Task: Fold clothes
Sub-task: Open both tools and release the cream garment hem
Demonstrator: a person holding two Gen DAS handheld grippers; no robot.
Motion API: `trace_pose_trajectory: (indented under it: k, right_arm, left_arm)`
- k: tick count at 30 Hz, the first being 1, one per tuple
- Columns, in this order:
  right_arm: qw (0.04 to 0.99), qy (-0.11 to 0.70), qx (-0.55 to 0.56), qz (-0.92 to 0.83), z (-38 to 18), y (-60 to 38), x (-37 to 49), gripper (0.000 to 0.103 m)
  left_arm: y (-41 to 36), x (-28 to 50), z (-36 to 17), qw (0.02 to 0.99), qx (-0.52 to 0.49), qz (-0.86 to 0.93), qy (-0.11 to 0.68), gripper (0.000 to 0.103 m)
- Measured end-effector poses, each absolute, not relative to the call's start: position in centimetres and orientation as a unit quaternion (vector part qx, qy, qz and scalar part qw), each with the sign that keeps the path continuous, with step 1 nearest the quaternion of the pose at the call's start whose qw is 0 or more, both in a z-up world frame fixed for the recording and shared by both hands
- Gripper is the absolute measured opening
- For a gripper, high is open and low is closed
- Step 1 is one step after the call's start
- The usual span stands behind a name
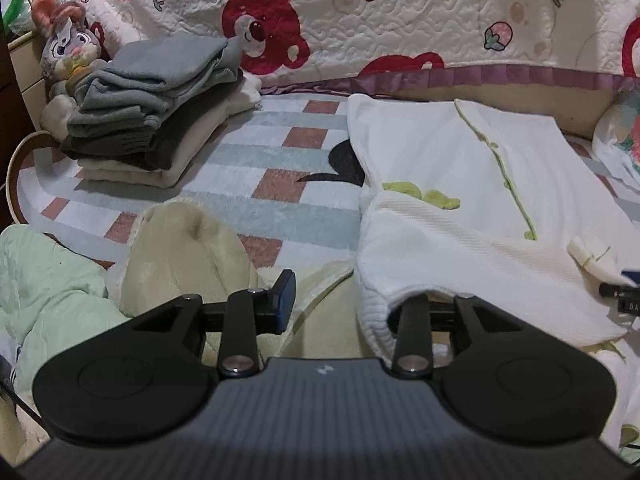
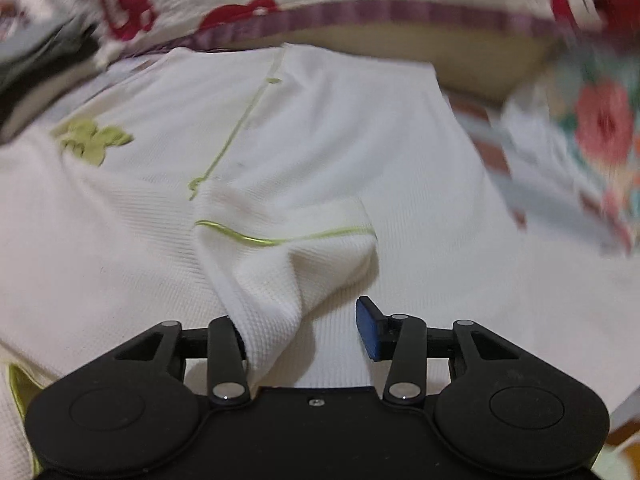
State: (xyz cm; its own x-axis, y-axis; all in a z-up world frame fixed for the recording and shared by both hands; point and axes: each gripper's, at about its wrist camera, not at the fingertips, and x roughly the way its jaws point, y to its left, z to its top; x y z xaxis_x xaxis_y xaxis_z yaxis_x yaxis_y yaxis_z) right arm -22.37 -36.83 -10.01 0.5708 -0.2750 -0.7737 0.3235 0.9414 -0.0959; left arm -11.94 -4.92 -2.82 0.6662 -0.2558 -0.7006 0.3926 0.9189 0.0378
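Observation:
A white waffle-knit garment (image 1: 460,208) with lime-green piping and a green applique lies spread on the checked bed sheet (image 1: 256,152). My left gripper (image 1: 338,304) is open at its near left corner. Its blue left pad (image 1: 286,300) is bare, and the cloth's folded edge drapes over the right finger and hides it. In the right wrist view the same garment (image 2: 360,140) fills the frame, somewhat blurred. My right gripper (image 2: 304,332) is open over it. A raised fold of cloth (image 2: 288,264) leans against and covers its left finger, apart from the blue right pad (image 2: 370,328).
A stack of folded grey and cream clothes (image 1: 156,108) sits at the back left, with a plush rabbit (image 1: 64,52) behind it. A cream fleece piece (image 1: 188,248) and a pale green quilt (image 1: 48,280) lie near left. A bear-print quilt (image 1: 400,12) rises along the back.

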Motion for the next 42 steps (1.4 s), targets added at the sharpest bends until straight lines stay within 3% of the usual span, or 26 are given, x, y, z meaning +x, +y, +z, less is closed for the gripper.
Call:
trace_pose_trajectory:
  k: [2,3,4,5,6,9,13,15,20,22,24,26,27,33,36,42]
  right_arm:
    - [0.895,0.417,0.011,-0.158,-9.5,-36.3,-22.4,0.048]
    - [0.901,0.407,0.003,-0.149,-9.3,-36.2,-22.2,0.048]
    - [0.912,0.388,0.0,-0.131,-8.8,-36.2,-22.0,0.038]
    - [0.925,0.363,0.025,-0.112,-8.2,-37.1,-22.4,0.004]
    - [0.935,0.337,0.05,-0.095,-7.6,-37.9,-22.9,0.0]
    - [0.934,0.297,0.14,-0.139,-6.9,-42.0,-25.5,0.003]
    - [0.896,0.325,0.246,-0.178,-7.8,-46.0,-28.7,0.005]
    - [0.877,0.338,0.289,-0.185,-8.7,-47.0,-30.2,0.015]
    - [0.86,0.357,0.304,-0.204,-10.5,-47.5,-31.6,0.015]
    - [0.863,0.356,0.294,-0.206,-10.3,-47.3,-31.9,0.015]
    - [0.871,0.367,0.251,-0.208,-9.7,-46.6,-31.1,0.016]
    - [0.881,0.383,0.184,-0.21,-9.3,-45.7,-30.7,0.038]
    - [0.883,0.391,0.15,-0.213,-9.1,-45.1,-30.6,0.042]
    - [0.889,0.375,0.097,-0.244,-6.9,-44.5,-31.6,0.046]
    - [0.908,0.369,0.046,-0.195,-5.7,-43.0,-30.4,0.057]
    - [0.93,0.361,0.041,-0.051,-5.7,-37.9,-26.6,0.058]
  left_arm:
    - [-5.1,-11.9,-2.9,0.907,0.097,-0.177,0.369,0.035]
    - [-5.0,-12.0,-2.9,0.907,0.095,-0.18,0.369,0.026]
    - [-5.3,-12.2,-2.9,0.907,0.102,-0.185,0.366,0.012]
    - [-5.5,-12.4,-2.8,0.906,0.109,-0.189,0.363,0.009]
    - [-5.8,-12.7,-2.7,0.905,0.117,-0.194,0.359,0.009]
    - [-6.2,-12.9,-2.7,0.903,0.123,-0.204,0.357,0.01]
    - [-5.1,-11.8,-3.0,0.9,0.08,-0.193,0.383,0.013]
    - [-4.5,-11.5,-3.1,0.898,0.057,-0.191,0.392,0.015]
    - [-3.8,-11.3,-2.8,0.899,0.035,-0.185,0.395,0.027]
    - [-2.9,-10.7,-2.9,0.895,0.002,-0.173,0.412,0.036]
    - [-1.8,-10.1,-3.2,0.884,-0.042,-0.163,0.435,0.037]
    - [-0.8,-9.7,-3.7,0.872,-0.081,-0.158,0.456,0.039]
    - [-0.4,-9.5,-3.8,0.866,-0.098,-0.156,0.465,0.041]
    - [-0.5,-9.4,-3.0,0.851,-0.07,-0.183,0.488,0.047]
    - [-0.4,-9.2,-2.6,0.845,-0.033,-0.188,0.5,0.053]
    - [1.0,-9.9,1.1,0.841,0.015,-0.23,0.489,0.054]
